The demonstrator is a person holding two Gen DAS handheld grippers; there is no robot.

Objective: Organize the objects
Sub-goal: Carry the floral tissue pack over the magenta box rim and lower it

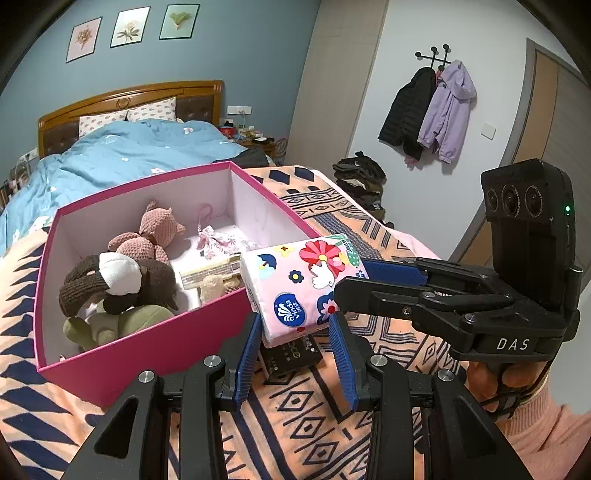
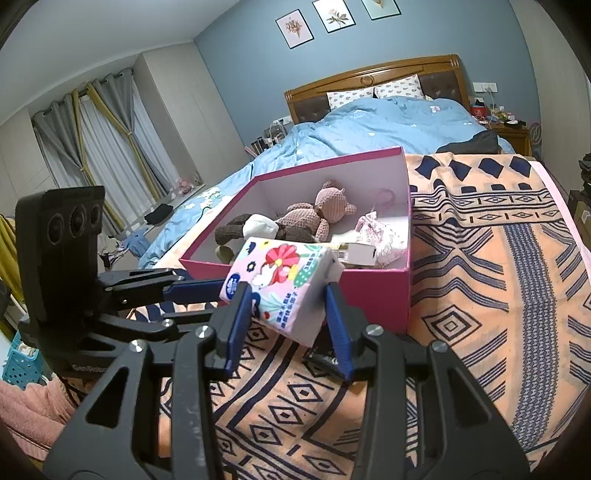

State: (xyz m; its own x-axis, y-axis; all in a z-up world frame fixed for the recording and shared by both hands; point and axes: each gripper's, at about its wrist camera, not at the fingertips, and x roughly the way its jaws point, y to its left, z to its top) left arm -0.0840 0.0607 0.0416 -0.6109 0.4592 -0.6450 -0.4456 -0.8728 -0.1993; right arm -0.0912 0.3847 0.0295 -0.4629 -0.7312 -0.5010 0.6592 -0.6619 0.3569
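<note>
Both claws clamp the tissue pack [image 1: 301, 286].

One pink box [image 1: 147, 354], one tissue pack [image 1: 295, 284], three framed prints [image 1: 129, 27], two hanging jackets [image 1: 428, 110].

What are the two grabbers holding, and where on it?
Both grippers, left and right, hold the tissue pack, each pinching an opposite end, beside the pink box.
</note>
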